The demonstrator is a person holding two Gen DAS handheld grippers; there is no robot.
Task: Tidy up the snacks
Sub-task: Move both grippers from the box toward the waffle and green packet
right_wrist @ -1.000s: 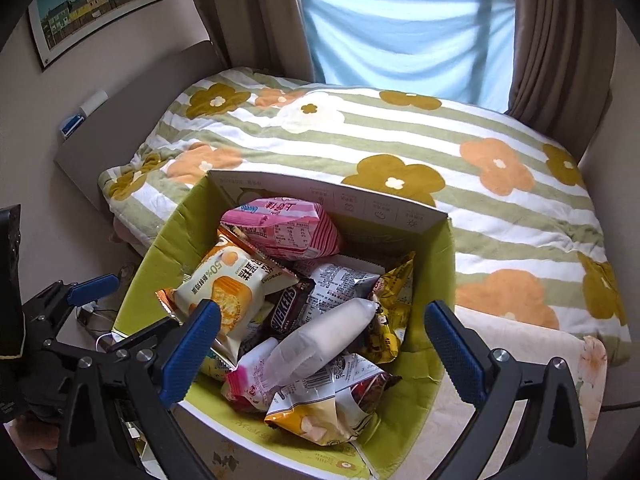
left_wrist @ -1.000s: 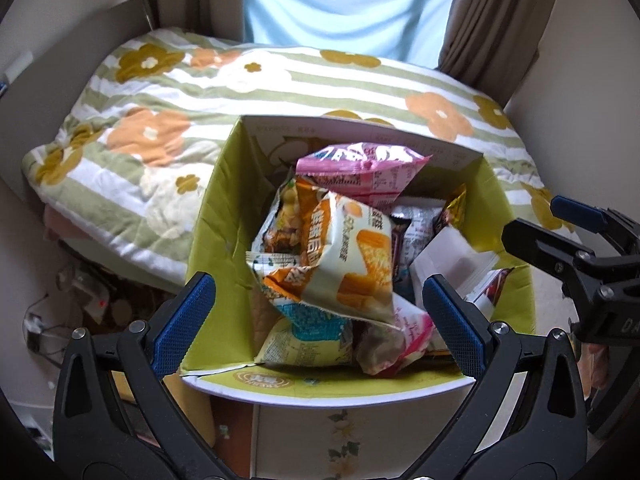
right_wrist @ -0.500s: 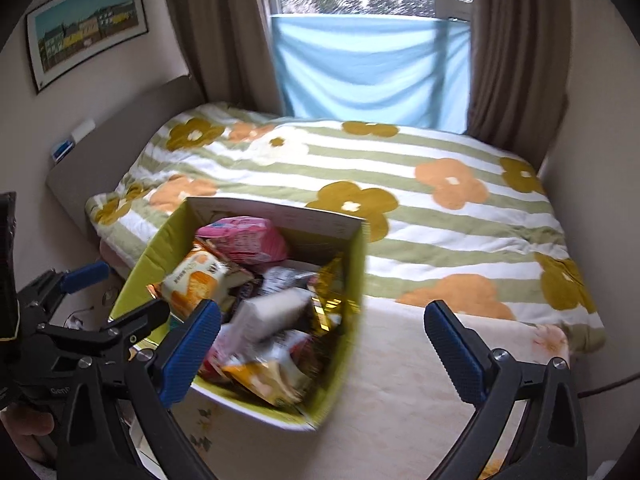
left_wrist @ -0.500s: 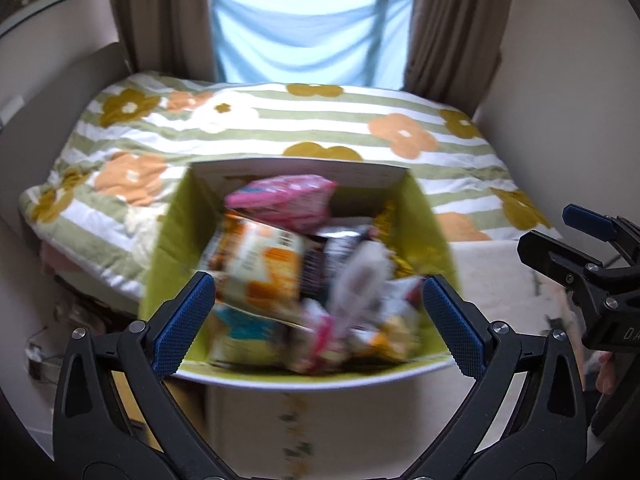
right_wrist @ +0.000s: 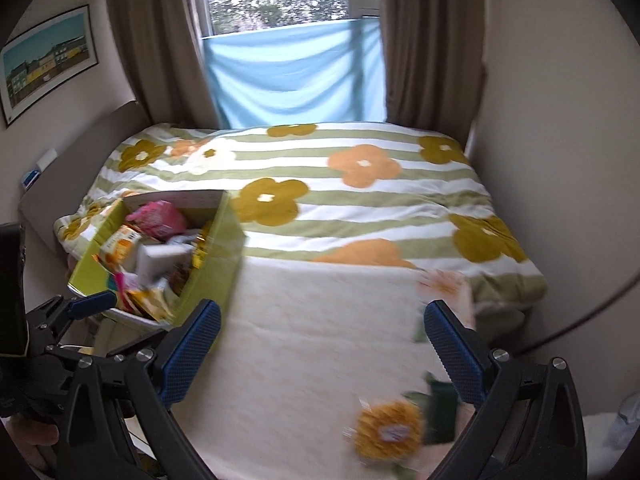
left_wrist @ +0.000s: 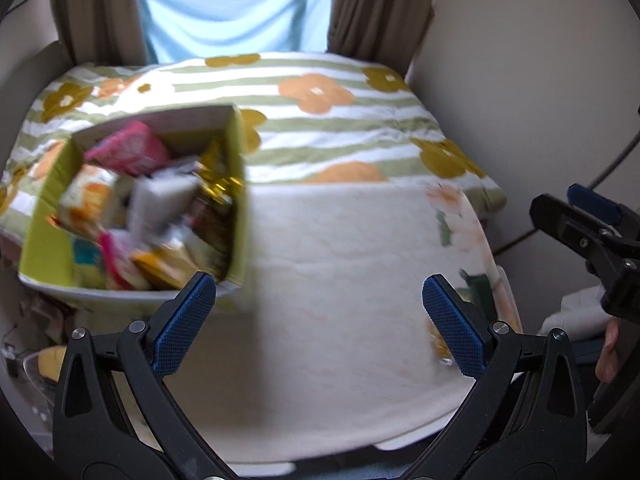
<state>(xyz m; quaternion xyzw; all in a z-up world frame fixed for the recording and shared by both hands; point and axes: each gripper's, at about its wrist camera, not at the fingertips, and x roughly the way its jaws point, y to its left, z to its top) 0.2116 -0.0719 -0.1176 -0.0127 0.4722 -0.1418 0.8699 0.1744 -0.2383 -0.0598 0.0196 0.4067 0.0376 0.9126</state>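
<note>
Left of the cream blanket (left_wrist: 340, 280), from the left wrist camera, one green box (left_wrist: 44, 204) brims with blurred snack packets (left_wrist: 132, 208), too smeared to count; its long axis runs toward the window. Both fingers of the left gripper (left_wrist: 320, 320) spread wide, holding nothing.

Right of that box (right_wrist: 216, 268), from the right wrist camera, one yellow packet (right_wrist: 388, 428) lies on the blanket beside the right gripper (right_wrist: 324, 354), whose fingers gape empty.
</note>
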